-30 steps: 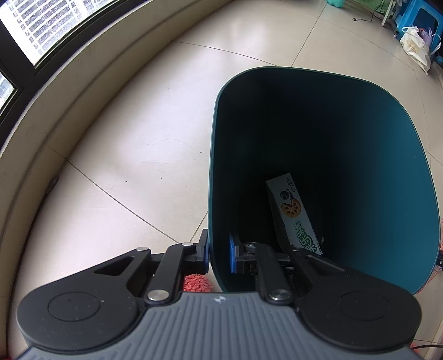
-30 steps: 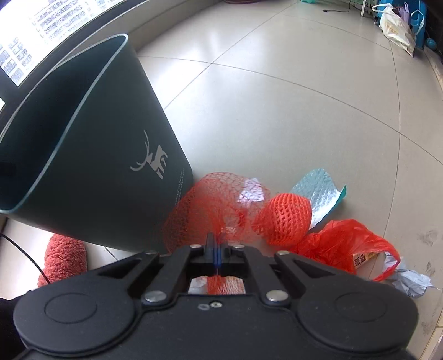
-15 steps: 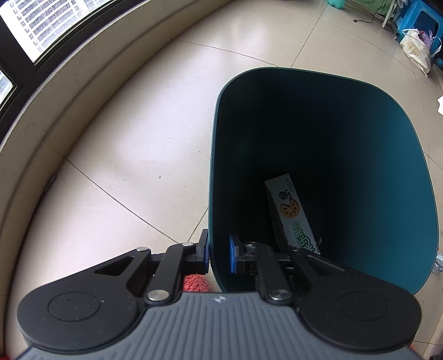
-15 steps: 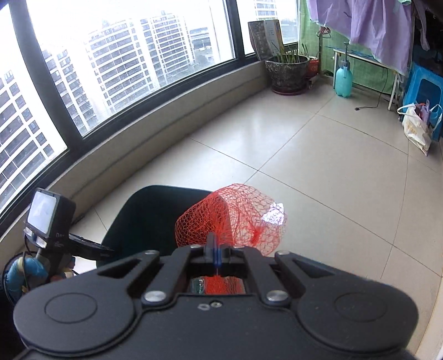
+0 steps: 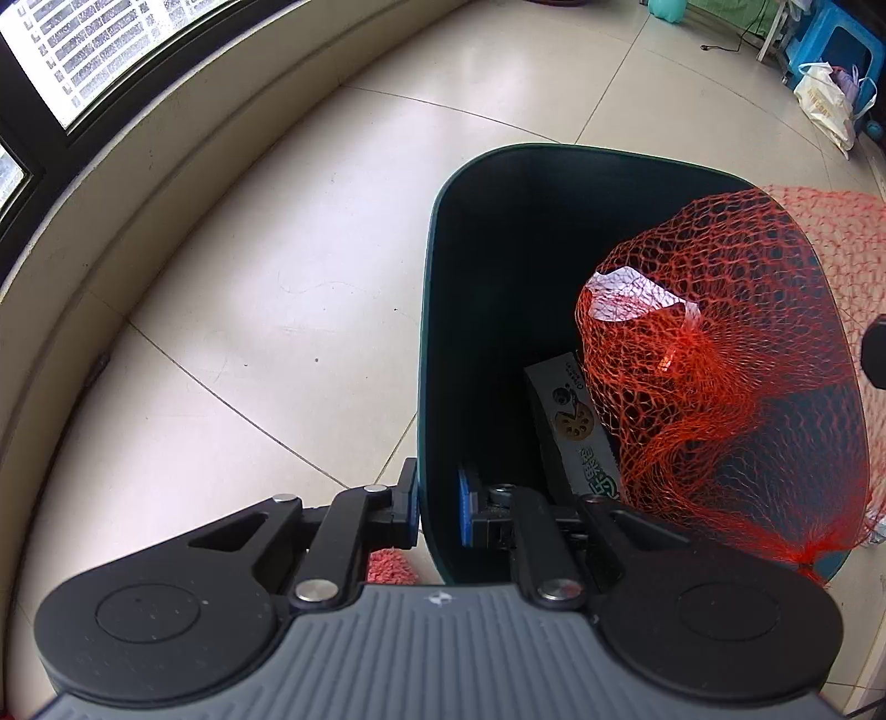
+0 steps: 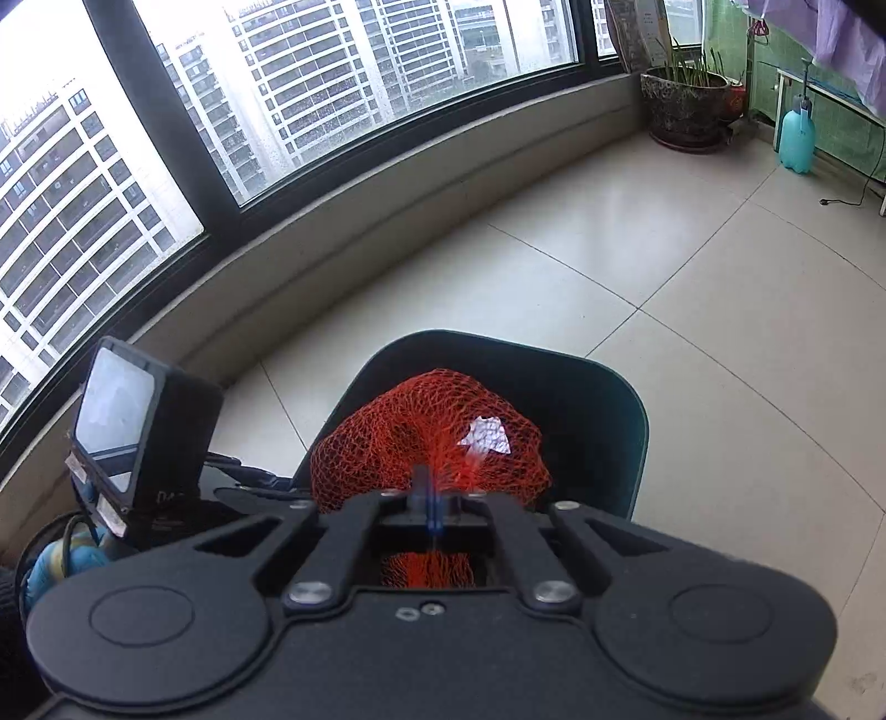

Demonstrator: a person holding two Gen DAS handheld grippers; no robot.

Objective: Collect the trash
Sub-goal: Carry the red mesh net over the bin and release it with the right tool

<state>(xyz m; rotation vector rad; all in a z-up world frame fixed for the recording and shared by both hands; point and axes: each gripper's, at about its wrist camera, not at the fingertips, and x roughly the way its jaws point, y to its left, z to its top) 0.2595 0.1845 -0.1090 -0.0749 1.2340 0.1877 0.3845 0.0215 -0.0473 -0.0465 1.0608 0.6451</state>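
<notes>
A dark teal trash bin (image 5: pixel 443 266) stands on the tiled floor. My left gripper (image 5: pixel 437 507) is shut on its near rim, one finger outside the wall and one inside. A white snack box (image 5: pixel 576 410) leans inside the bin. My right gripper (image 6: pixel 433 501) is shut on a red mesh net bag (image 6: pixel 421 437) with a white label in it. The red mesh net bag (image 5: pixel 720 360) hangs over the bin's opening on the right side. From the right wrist the bin (image 6: pixel 626 426) lies below and behind the net.
A curved window ledge (image 6: pixel 387 183) runs along the far side. A potted plant (image 6: pixel 686 105) and a teal spray bottle (image 6: pixel 796 138) stand at the far right. A white shopping bag (image 5: pixel 828 105) and blue stool (image 5: pixel 847 44) sit beyond. A red fuzzy item (image 5: pixel 390 567) lies by the bin's base.
My right gripper has lifted the red net bag off the floor and carried it over the bin's opening, where it now shows in the left wrist view. The left gripper has kept still.
</notes>
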